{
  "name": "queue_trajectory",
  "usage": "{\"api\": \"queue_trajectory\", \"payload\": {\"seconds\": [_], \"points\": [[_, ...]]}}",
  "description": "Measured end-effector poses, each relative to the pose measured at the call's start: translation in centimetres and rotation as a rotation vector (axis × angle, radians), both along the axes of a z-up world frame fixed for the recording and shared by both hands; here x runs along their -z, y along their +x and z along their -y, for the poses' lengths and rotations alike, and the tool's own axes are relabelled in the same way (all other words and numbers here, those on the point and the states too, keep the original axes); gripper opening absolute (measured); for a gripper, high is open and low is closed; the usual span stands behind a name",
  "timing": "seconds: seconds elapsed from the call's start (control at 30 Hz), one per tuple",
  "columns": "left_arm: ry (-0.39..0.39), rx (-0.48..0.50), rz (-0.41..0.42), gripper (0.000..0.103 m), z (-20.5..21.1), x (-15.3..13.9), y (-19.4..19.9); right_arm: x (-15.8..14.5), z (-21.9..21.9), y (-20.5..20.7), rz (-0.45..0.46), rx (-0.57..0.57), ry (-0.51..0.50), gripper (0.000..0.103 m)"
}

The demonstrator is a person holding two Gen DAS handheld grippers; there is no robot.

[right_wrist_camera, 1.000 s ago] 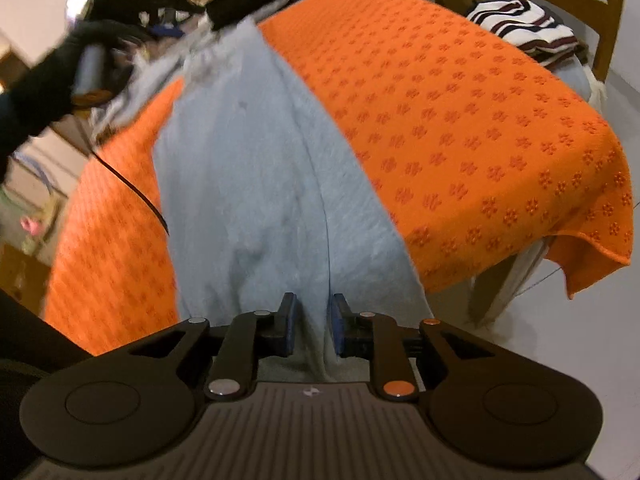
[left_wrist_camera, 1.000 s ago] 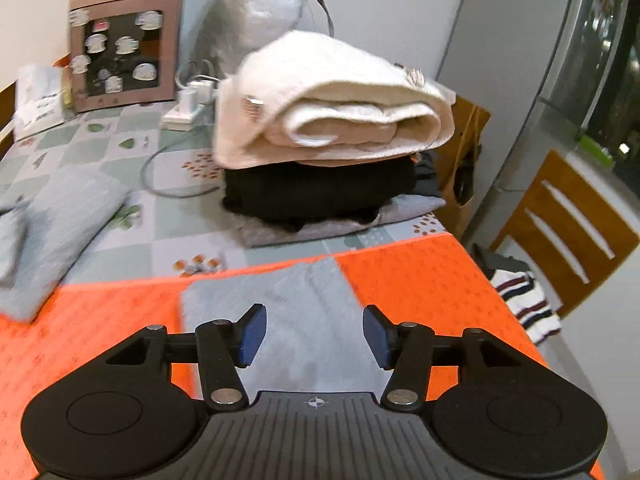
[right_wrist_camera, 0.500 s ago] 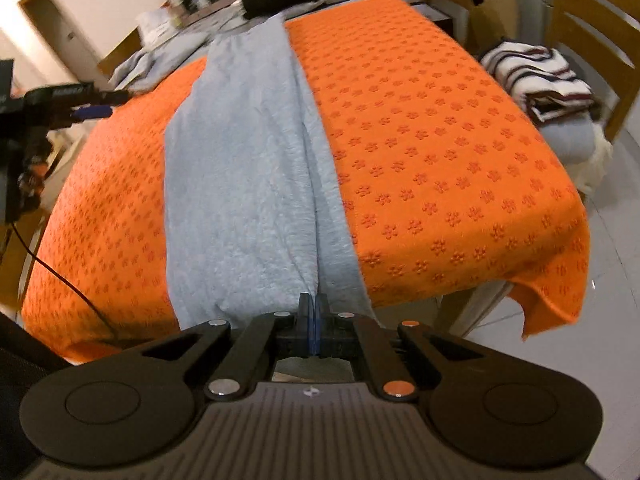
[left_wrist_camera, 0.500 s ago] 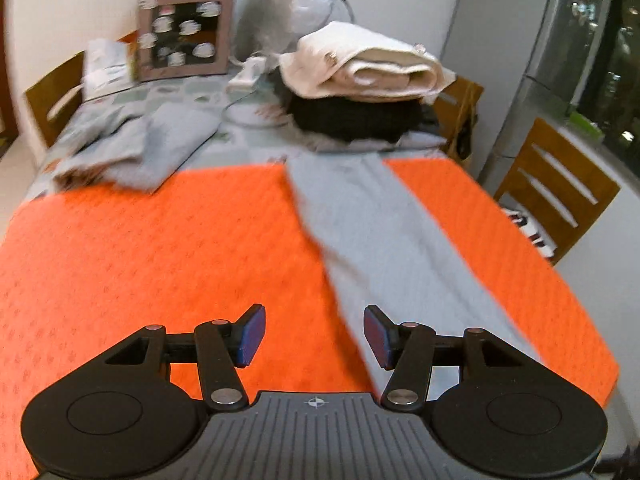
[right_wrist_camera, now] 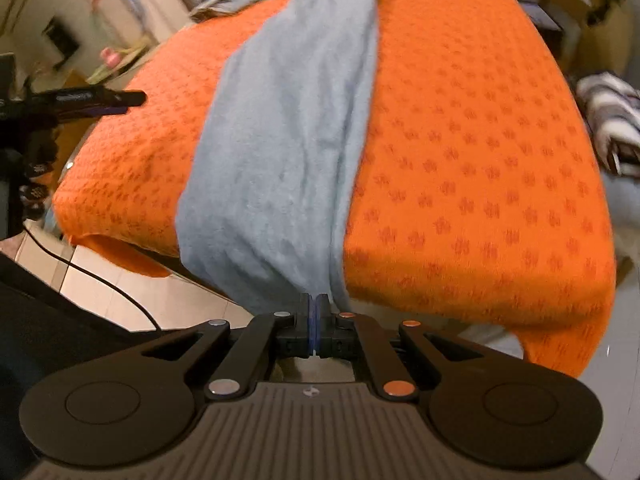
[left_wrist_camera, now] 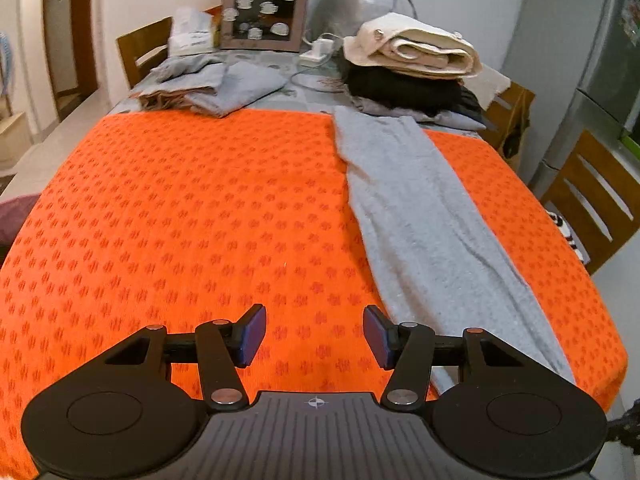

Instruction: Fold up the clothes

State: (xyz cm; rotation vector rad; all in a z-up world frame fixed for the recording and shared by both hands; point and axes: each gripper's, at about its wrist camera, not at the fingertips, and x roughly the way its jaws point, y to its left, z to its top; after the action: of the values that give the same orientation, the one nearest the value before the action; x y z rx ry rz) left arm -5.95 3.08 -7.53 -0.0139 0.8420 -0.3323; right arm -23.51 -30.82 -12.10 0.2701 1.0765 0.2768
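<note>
A long grey garment (left_wrist_camera: 416, 204) lies stretched lengthwise over the orange patterned cloth (left_wrist_camera: 192, 216) on the table, and its near end hangs over the front edge. My right gripper (right_wrist_camera: 316, 320) is shut on that hanging end of the grey garment (right_wrist_camera: 288, 128), just below the table edge. My left gripper (left_wrist_camera: 314, 334) hovers open above the bare orange cloth, left of the garment, with nothing between its fingers. In the right wrist view the left gripper (right_wrist_camera: 100, 100) shows at the far left, over the table's corner.
At the far end sit a pile of grey clothes (left_wrist_camera: 216, 84), a stack of folded cream and black clothes (left_wrist_camera: 412, 68), a pink box (left_wrist_camera: 264, 4) and a power strip (left_wrist_camera: 316, 50). Wooden chairs (left_wrist_camera: 592, 196) stand right and far left; striped clothing (right_wrist_camera: 612, 120) lies on the right chair.
My left gripper pulled back from the far end to the near side, staying open. My right gripper closed on the garment's near end and drew it down over the front edge.
</note>
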Motion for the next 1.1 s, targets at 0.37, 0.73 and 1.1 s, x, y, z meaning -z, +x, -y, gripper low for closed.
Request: {"api": "queue_trajectory", "payload": {"seconds": [0.37, 0.73, 1.1], "points": [[-0.083, -0.010, -0.034, 0.044, 0.8, 0.6, 3.2, -1.8, 1.8, 7.9, 0.071, 0.038, 0.005, 0.016], [-0.087, 0.185, -0.074, 0.044, 2.2, 2.8, 7.9, -1.1, 2.1, 19.8, 0.107, 0.162, 0.003, 0.029], [-0.137, 0.244, -0.111, 0.044, 1.0, 3.8, 10.6, 1.0, 1.0, 25.1, 0.078, 0.182, -0.032, 0.029]]}}
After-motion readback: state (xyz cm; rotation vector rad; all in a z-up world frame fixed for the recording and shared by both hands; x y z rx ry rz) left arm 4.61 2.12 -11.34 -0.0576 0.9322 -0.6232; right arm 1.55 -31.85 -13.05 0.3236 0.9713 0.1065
